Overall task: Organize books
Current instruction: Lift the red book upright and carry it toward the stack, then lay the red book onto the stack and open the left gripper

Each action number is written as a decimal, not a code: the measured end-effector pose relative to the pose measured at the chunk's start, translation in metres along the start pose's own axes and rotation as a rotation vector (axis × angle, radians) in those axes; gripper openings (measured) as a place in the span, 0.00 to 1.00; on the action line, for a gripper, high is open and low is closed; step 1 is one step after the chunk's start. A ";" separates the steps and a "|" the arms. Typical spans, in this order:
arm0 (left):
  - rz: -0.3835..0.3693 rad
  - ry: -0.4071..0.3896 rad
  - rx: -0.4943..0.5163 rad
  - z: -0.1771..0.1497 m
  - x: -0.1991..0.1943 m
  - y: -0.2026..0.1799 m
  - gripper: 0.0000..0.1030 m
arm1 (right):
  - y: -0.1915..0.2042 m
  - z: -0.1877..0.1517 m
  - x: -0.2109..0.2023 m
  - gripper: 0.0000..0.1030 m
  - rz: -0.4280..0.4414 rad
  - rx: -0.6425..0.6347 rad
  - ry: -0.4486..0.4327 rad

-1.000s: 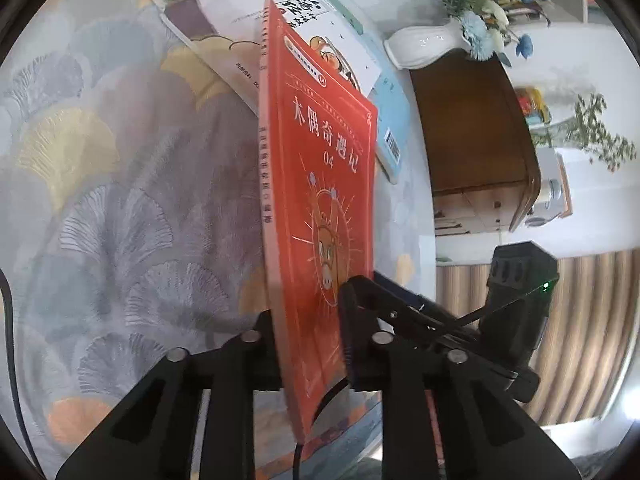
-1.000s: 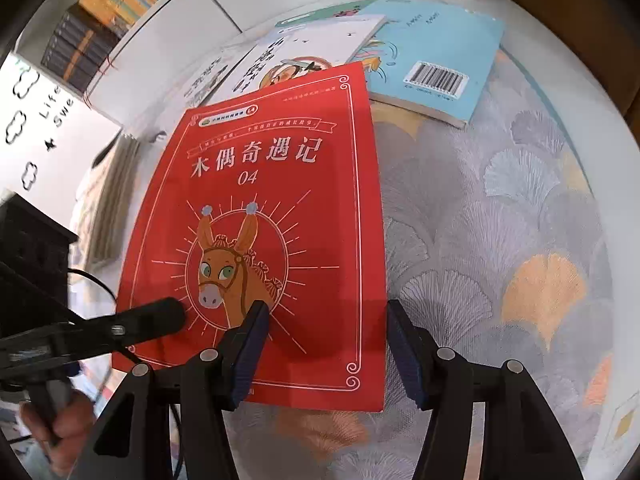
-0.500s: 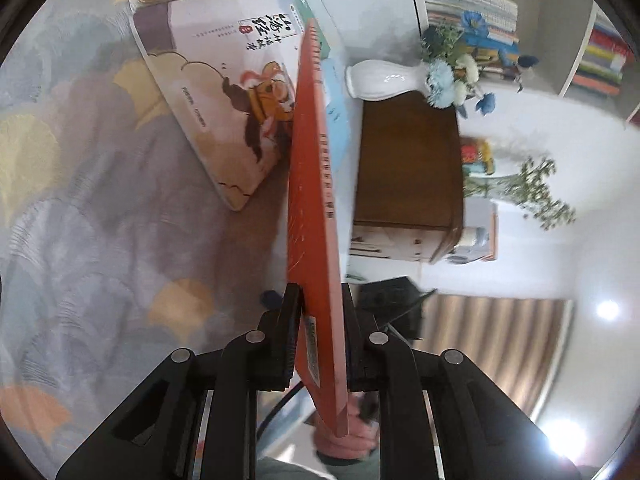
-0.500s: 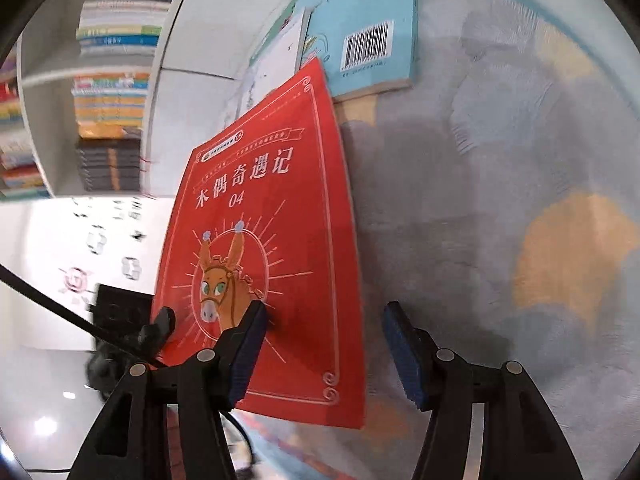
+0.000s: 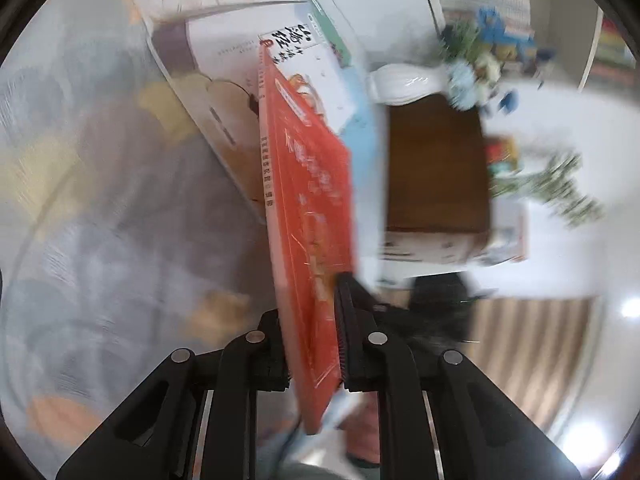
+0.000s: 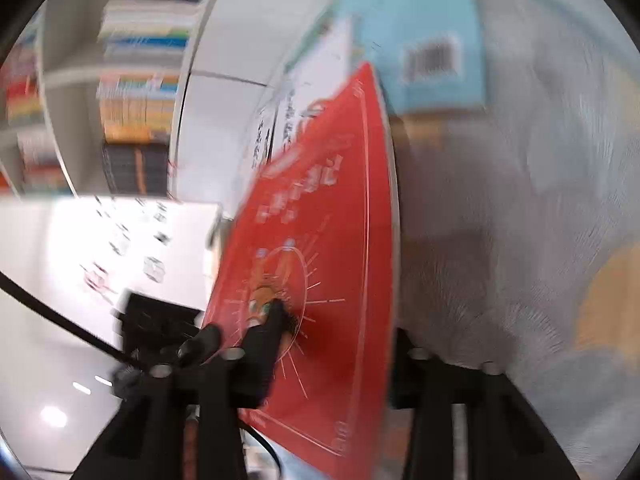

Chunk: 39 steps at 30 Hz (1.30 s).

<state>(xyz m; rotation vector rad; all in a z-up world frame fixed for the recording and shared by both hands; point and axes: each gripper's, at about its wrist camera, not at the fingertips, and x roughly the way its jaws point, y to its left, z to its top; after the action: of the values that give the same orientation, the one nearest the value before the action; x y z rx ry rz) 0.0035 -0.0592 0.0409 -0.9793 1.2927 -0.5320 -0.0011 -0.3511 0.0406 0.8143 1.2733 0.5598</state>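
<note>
While seemingly double-clamped, red book (image 5: 308,216) upright.

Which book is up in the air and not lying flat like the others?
The red book. Both hand-held grippers clamp it, standing on edge, while the white book and the blue book lie flat on the patterned cloth.

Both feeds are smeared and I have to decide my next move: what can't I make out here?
- Right wrist view: motion blur hides whether the right hand-held gripper, whose jaws have just been closing, presses on the red book.
- Left wrist view: the red book, clamped in the left hand-held gripper, shows nearly edge-on; its title is blurred.
- Left wrist view: the white illustrated book is partly covered by the red book.
</note>
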 end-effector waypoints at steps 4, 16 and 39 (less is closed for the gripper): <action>0.170 -0.028 0.161 -0.009 0.001 -0.022 0.12 | 0.040 -0.003 -0.003 0.26 -0.187 -0.215 -0.039; 0.220 -0.131 0.323 -0.029 -0.069 -0.050 0.13 | 0.118 -0.034 0.004 0.27 -0.298 -0.477 -0.079; 0.317 -0.361 0.188 0.038 -0.277 0.113 0.17 | 0.272 -0.071 0.261 0.30 -0.213 -0.604 0.098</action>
<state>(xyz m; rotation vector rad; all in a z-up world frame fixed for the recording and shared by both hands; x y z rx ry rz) -0.0469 0.2329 0.0972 -0.6600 1.0253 -0.2130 0.0070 0.0290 0.0907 0.1484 1.1682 0.7646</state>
